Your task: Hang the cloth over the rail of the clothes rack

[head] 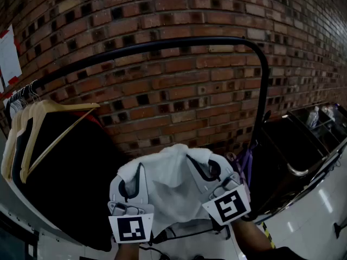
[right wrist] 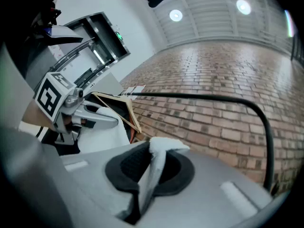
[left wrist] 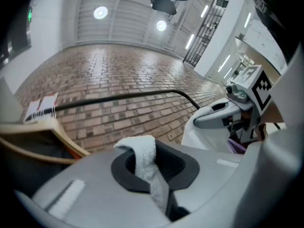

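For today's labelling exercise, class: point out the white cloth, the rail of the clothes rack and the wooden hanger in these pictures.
white cloth (head: 174,173), head view, middle of the bunched fabric
clothes rack rail (head: 162,43), head view, middle of the top bar
wooden hanger (head: 60,106), head view, its upper arm

Left gripper (left wrist: 153,171) fills the lower half of the frame. My grey jaws are closed together, with a fold of white cloth (left wrist: 141,152) pinched between the black pads (left wrist: 183,167). The fold stands up out of the jaw tips and has a terry texture.

Mid-frame, behind the fold and apart from it, the black rail (left wrist: 118,98) runs left to right and bends down at its right end. It stands in front of a brick wall (left wrist: 109,70).

Lower left: a wooden hanger (left wrist: 45,129) below the rail's left end.

Right of frame: my right gripper (left wrist: 209,118) with its marker cube (left wrist: 256,83), and more white cloth directly beneath it.

Upper frame: a slatted ceiling (left wrist: 123,8) with two round lights (left wrist: 100,13).
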A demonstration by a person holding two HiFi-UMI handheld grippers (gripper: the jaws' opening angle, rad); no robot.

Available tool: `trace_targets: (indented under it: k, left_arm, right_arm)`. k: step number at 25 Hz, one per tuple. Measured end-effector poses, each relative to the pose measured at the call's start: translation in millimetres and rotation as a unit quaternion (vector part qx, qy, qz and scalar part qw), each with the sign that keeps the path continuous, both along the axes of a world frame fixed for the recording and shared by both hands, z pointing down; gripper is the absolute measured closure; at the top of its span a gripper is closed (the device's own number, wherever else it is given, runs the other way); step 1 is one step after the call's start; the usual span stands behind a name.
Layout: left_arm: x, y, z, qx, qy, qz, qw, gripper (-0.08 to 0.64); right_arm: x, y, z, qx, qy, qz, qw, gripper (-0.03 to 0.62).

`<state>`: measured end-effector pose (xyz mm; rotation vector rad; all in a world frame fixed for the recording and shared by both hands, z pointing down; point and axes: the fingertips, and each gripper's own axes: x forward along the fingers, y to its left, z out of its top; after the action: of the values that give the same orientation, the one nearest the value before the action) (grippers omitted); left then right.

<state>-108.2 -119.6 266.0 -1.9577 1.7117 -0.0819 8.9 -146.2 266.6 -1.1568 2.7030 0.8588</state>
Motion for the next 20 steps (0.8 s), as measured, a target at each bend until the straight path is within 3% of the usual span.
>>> trace_targets:
  k: [5, 10, 14, 15, 17, 20]
  left_arm:
    - [-10, 8, -98, 0.064, -0.062, -0.009, 0.9960, 0.546]
    - [-7, 11, -207, 0.136, -0.133, -0.006, 0.9818, 0.546]
    - [-27, -7, -279, 0.147, -0.178, -0.048, 0.9719, 0.546]
    - [-26, -11, -304, 0.167, -0.186, -0.040, 0.9675, 0.546]
    - [-22, -16, -359, 0.228, -0.208, -0.017, 0.9509, 0.546]
    - [-40, -25, -420, 0.284, -0.231, -0.045, 0.9295, 0.546]
  right_arm:
    - [3, 9, -99, 0.130, 0.055, 0.000, 0.990, 0.577]
    - [-3, 4, -192, 0.150, 0.046, 0.006, 0.988, 0.577]
    - [-22, -4, -273, 0.219, 0.071, 0.024, 0.973, 0.577]
    - [-29, -8, -294, 0.236, 0.082, 0.029, 0.968, 0.577]
    - [-43, -19, -337, 0.277, 0.112, 0.046, 0.953, 0.577]
    - [-56, -45, -397, 0.322, 0.143, 0.091, 0.931, 0.577]
